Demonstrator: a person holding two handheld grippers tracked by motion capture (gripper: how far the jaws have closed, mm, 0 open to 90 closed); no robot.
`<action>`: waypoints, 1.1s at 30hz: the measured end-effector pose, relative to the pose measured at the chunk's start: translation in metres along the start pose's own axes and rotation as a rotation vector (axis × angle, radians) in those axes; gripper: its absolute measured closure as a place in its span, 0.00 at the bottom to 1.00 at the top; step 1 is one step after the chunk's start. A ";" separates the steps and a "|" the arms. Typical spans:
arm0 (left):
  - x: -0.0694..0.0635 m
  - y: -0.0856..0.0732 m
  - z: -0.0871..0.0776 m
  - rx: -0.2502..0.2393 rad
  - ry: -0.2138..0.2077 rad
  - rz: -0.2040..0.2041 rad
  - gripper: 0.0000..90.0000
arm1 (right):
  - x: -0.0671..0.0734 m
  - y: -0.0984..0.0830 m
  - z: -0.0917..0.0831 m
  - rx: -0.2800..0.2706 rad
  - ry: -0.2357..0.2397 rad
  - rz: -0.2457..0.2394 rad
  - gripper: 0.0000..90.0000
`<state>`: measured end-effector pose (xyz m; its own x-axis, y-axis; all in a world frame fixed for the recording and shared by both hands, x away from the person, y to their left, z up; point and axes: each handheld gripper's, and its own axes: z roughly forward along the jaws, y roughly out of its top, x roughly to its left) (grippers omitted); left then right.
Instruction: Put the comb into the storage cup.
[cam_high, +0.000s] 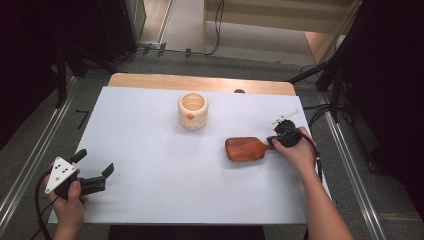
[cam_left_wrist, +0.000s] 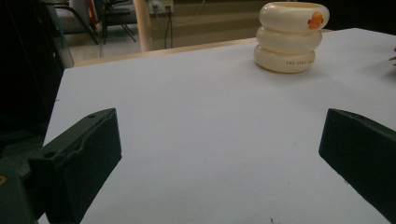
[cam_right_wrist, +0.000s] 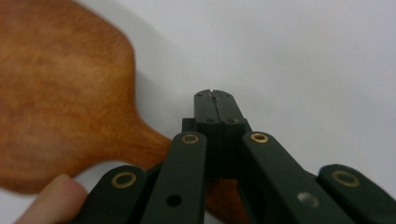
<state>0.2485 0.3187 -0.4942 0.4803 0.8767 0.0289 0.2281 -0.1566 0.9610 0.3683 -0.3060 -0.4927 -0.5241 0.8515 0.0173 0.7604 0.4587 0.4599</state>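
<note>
On the white table (cam_high: 150, 200): wooden hairbrush (cam_high: 246, 148), bristles down, right of centre. Right gripper (cam_high: 278, 138) sits over its handle, jaws together (whether pinching the handle, cannot tell). Left gripper (cam_high: 95, 170) wide apart, empty, parked near-left. Cream ringed cup (cam_high: 192, 110) beyond.

Glossy reddish wooden hairbrush (cam_high: 247, 148), smooth cream cup (cam_high: 192, 110) (plastic-looking), matt white tabletop (cam_high: 165, 170).

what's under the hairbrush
The brush lies bristles down on the white sheet, with a fringe of bristles showing along its near edge. The right claw is shut over its handle, so that part and whatever is under the head are hidden.
</note>
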 end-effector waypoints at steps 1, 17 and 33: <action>0.000 0.000 0.000 0.000 0.000 0.002 0.00 | 0.002 -0.009 -0.004 -0.006 0.011 -0.001 0.97; -0.001 0.000 0.001 0.007 0.004 0.009 0.00 | 0.050 -0.054 -0.031 -0.084 0.047 -0.055 0.97; -0.001 0.000 0.000 0.007 -0.001 0.014 0.00 | 0.065 -0.059 -0.061 -0.151 0.008 0.017 0.32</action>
<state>0.2485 0.3178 -0.4943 0.4843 0.8739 0.0418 0.2277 -0.1720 0.9584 0.2659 -0.2928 -0.4644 -0.5153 0.8564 0.0325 0.7028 0.4006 0.5879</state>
